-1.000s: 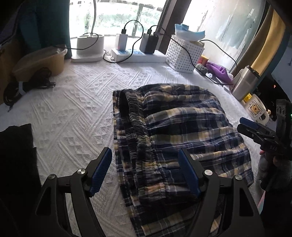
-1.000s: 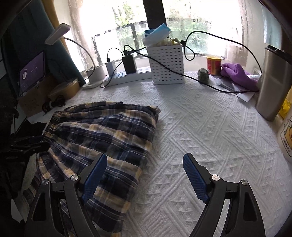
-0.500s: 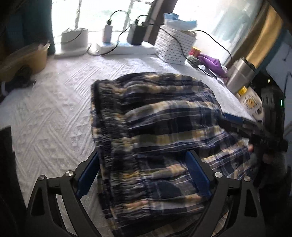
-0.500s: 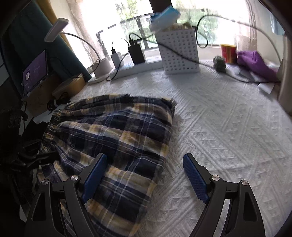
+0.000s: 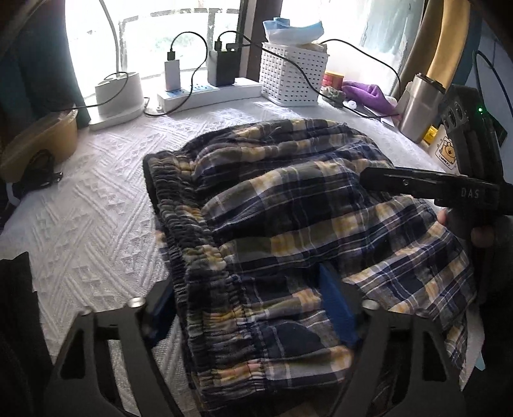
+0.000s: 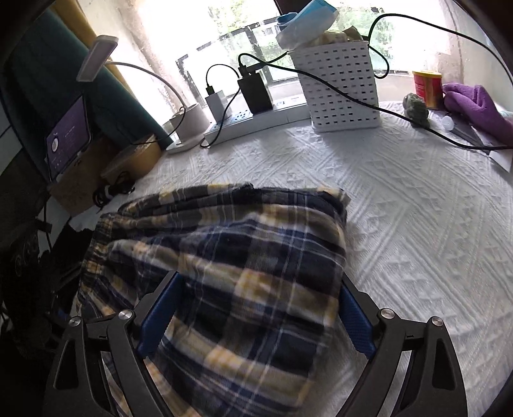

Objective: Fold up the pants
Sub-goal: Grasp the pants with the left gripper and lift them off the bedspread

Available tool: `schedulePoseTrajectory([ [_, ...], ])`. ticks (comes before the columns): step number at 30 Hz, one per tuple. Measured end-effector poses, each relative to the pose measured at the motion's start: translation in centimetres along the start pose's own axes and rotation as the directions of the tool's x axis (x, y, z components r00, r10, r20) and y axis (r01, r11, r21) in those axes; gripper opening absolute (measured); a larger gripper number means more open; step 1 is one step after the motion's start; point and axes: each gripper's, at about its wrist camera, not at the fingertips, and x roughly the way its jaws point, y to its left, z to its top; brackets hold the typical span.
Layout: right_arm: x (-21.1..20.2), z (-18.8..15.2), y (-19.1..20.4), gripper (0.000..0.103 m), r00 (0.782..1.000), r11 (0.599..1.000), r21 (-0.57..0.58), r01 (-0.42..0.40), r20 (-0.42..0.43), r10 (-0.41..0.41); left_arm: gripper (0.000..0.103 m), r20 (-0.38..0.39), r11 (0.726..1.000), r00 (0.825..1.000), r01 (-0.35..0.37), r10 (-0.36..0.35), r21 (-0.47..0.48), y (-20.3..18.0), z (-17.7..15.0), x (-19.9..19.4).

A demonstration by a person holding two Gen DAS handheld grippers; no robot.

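White textured cloth [image 6: 416, 224] covers the table, its woven diamonds and zigzags bright under daylight from the window [image 6: 250, 29] along the far edge. Plaid pants [image 5: 288, 224] in navy, yellow and white lie folded in a thick bundle at the table's near edge, the gathered elastic waistband [image 5: 189, 237] toward the left edge. Both sets of tongs straddle the bundle with jaws wide: the left tongs [image 5: 253, 308] around the waistband end, cloth lying between the blue pads, and the right tongs [image 6: 256, 317] around the opposite end, each pad beside a fold edge; neither visibly pinches the fabric. Along the far edge stand a white power strip [image 6: 256, 123] with a white charger and a black adapter plugged in, a perforated white basket [image 6: 340, 86] stuffed with packets, a red tin [image 6: 428, 88] and a purple cloth [image 6: 477, 106]. A gooseneck lamp [image 6: 96, 57] rises at the far left corner, near a glowing tablet screen [image 6: 67, 138]. A steel tumbler [image 5: 420, 106] stands by the right edge.
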Motion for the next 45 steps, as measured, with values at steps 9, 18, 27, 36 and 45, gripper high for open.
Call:
schedulePoseTrajectory([
  [9, 0.5, -0.2, 1.5, 0.061, 0.998, 0.995, -0.074, -0.061, -0.037, 0.058, 0.035, 0.015, 0.996, 1.0, 0.028, -0.027, -0.081, 0.8, 0.0, -0.5],
  [18, -0.9, -0.5, 2.4, 0.026, 0.997, 0.994, -0.081, -0.078, 0.009, 0.079, 0.025, 0.072, 0.995, 0.995, 0.079, -0.075, -0.052, 0.1, 0.3, -3.2],
  [27, -5.3, -0.3, 5.3, 0.025, 0.99, 0.987, -0.149, -0.066, 0.112, 0.083, 0.025, 0.152, 0.996, 0.985, 0.082, -0.076, -0.032, -0.9, 0.3, -6.5],
  [36, -9.6, -0.4, 8.1, 0.025, 0.974, 0.978, -0.208, -0.033, 0.212, 0.078, 0.025, 0.254, 0.997, 0.965, 0.077, -0.069, -0.018, -1.5, -0.2, -11.1],
  [45, -12.8, -0.7, 11.7, 0.025, 0.956, 0.964, -0.266, -0.009, 0.281, 0.086, 0.025, 0.334, 0.998, 0.941, 0.061, -0.05, -0.021, -1.0, -1.4, -14.7],
])
